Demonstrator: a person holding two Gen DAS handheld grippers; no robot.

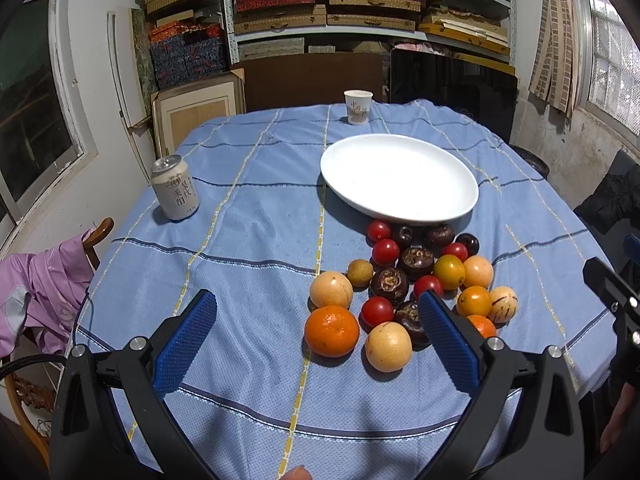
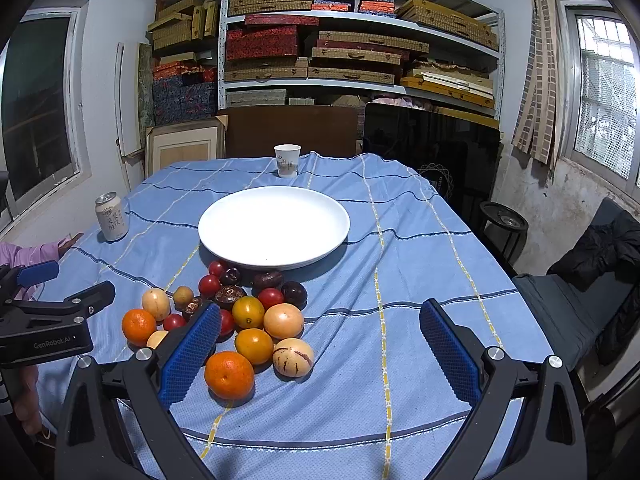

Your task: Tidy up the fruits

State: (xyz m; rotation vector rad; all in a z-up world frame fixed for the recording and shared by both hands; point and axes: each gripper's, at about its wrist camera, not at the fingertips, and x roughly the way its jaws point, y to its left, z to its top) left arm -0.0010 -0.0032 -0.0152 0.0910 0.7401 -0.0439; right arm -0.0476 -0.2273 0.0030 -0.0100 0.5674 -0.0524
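- Blue checked cloth (image 2: 400, 240) was found covering the table, with a white plate (image 2: 224, 236) set toward the far middle and nothing on it.
- Fruit was noted in a loose cluster on the cloth just near of the plate: two mandarins, several cherry tomatoes (image 1: 386, 251), dark water chestnuts (image 1: 389, 282), yellow tomatoes and pale round fruits, many touching one another.
- One mandarin (image 1: 331, 331) was seen at the near left edge of the cluster; a second mandarin (image 2: 229, 375) lay at the near right, beside a streaked pale fruit (image 2: 292, 357).
- The left gripper (image 1: 316, 320) was observed spread wide and holding nothing, raised above the near end of the cluster.
- The right gripper (image 2: 320, 322) was likewise observed wide apart and holding nothing, with bare cloth between its fingers and the cluster at its left finger.
- A can (image 1: 175, 188) at the far left and a paper cup (image 1: 358, 107) beyond the plate were recorded well apart from the fruit.
- No fruit was judged to have been sorted yet; the step in hand appeared to be the first pick.
- An outer fruit, such as a mandarin, was judged the best start, approached from above with the fingers straddling it, so neighbours would not be nudged into rolling.
- A gentle closure was advised, as tomatoes bruise easily.
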